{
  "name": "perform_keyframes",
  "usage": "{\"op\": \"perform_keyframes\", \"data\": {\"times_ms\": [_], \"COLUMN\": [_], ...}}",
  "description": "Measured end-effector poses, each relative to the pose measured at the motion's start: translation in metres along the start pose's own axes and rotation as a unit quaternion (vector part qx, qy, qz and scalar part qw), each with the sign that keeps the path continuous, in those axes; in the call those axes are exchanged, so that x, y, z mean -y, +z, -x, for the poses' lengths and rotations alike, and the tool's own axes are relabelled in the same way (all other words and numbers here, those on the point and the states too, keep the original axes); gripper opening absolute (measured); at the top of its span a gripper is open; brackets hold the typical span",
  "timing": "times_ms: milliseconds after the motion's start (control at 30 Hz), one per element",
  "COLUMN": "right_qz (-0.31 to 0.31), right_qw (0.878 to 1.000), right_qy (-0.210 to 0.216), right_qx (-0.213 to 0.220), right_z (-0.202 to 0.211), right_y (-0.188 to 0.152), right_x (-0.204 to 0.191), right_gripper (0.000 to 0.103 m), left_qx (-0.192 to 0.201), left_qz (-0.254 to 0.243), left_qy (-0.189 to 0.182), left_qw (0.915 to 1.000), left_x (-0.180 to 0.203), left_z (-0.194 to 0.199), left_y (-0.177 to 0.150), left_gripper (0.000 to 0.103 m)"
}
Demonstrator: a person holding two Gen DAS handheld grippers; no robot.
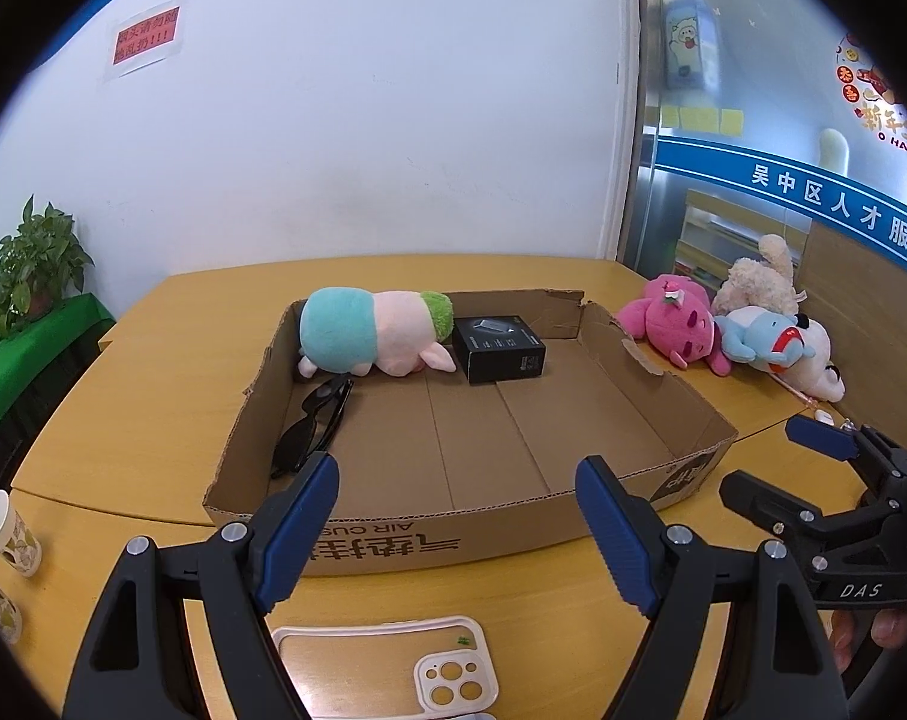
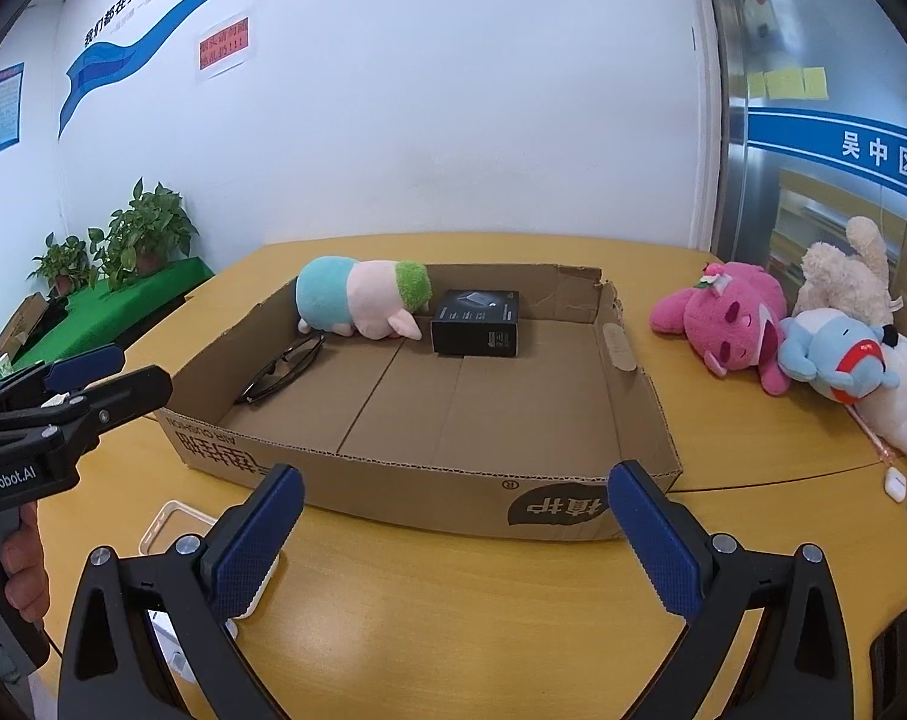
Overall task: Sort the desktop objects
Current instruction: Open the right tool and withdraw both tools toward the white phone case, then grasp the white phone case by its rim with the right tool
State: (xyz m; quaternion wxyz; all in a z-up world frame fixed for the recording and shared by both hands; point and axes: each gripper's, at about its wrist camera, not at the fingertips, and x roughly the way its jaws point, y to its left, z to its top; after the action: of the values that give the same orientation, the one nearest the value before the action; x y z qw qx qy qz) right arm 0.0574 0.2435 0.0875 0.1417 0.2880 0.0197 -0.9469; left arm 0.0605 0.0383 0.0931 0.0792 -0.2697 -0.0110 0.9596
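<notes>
Readable print: the right gripper [image 2: 453, 522] shows "DAS" on its body in the left wrist view, the left gripper [image 1: 456, 516] shows "GenRobot.AI" in the right wrist view, and the box [image 1: 393, 540] front wall carries upside-down "AIR CUS…" with Chinese characters. A red notice [image 1: 146, 39] hangs on the white wall; a blue band [image 1: 843, 204] on the glass partition has white Chinese writing.

Both grippers hover with jaws spread wide, nothing between them. Inside the box lie a pig plush [image 1: 372, 333], a black carton [image 1: 500, 349] beside it and sunglasses [image 1: 312, 426] along the left wall. A phone case [image 1: 393, 660] lies on the yellow table [image 1: 153, 408] before the box; three plush toys [image 1: 735, 324] sit to its right. Potted plants [image 2: 144, 234] stand on a green ledge
</notes>
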Motion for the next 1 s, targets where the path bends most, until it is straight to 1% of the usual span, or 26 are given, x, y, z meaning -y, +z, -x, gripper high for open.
{"op": "perform_keyframes", "data": {"times_ms": [133, 233, 367, 467, 500, 567, 667, 733, 800, 867, 933, 967, 1000], "right_qz": [0.002, 0.003, 0.014, 0.01, 0.004, -0.003, 0.011, 0.022, 0.031, 0.035, 0.035, 0.038, 0.043], "right_qw": [1.0, 1.0, 1.0, 0.999, 0.998, 0.996, 0.993, 0.989, 0.987, 0.985, 0.983, 0.982, 0.982], "right_qy": [-0.011, -0.01, -0.005, 0.024, 0.051, 0.079, 0.094, 0.11, 0.115, 0.115, 0.124, 0.124, 0.122], "right_qx": [0.003, -0.002, -0.005, -0.025, -0.034, -0.047, -0.076, -0.093, -0.105, -0.12, -0.133, -0.137, -0.14], "right_z": [0.0, -0.003, -0.007, -0.019, -0.024, -0.034, -0.054, -0.068, -0.079, -0.091, -0.1, -0.103, -0.106], "right_y": [-0.001, -0.003, -0.007, -0.013, -0.018, -0.025, -0.035, -0.044, -0.052, -0.06, -0.068, -0.071, -0.074], "right_x": [-0.002, -0.003, -0.009, -0.015, -0.018, -0.026, -0.046, -0.061, -0.073, -0.081, -0.089, -0.091, -0.095], "right_gripper": [0.103, 0.103, 0.103, 0.103, 0.103, 0.103, 0.103, 0.102, 0.102, 0.1, 0.095, 0.094, 0.093], "left_qx": [0.001, 0.0, -0.012, -0.027, -0.034, -0.049, -0.073, -0.097, -0.125, -0.154, -0.179, -0.188, -0.196], "left_qz": [0.008, 0.012, 0.014, 0.024, 0.027, 0.036, 0.049, 0.059, 0.069, 0.075, 0.079, 0.081, 0.08], "left_qy": [-0.005, -0.003, 0.001, 0.006, 0.011, 0.023, 0.042, 0.047, 0.053, 0.062, 0.051, 0.045, 0.045], "left_qw": [1.0, 0.9999, 0.9998, 0.9993, 0.999, 0.9978, 0.9952, 0.9924, 0.9884, 0.9832, 0.9794, 0.9778, 0.9762], "left_x": [-0.005, -0.008, -0.018, -0.035, -0.042, -0.058, -0.084, -0.098, -0.11, -0.118, -0.121, -0.122, -0.122], "left_z": [-0.001, -0.003, -0.008, -0.009, -0.01, -0.011, -0.014, -0.018, -0.023, -0.031, -0.038, -0.041, -0.044], "left_y": [-0.002, -0.005, -0.012, -0.023, -0.028, -0.038, -0.053, -0.063, -0.073, -0.084, -0.094, -0.099, -0.103], "left_gripper": [0.081, 0.081, 0.081, 0.081, 0.081, 0.081, 0.081, 0.08, 0.08, 0.073, 0.054, 0.051, 0.045]}}
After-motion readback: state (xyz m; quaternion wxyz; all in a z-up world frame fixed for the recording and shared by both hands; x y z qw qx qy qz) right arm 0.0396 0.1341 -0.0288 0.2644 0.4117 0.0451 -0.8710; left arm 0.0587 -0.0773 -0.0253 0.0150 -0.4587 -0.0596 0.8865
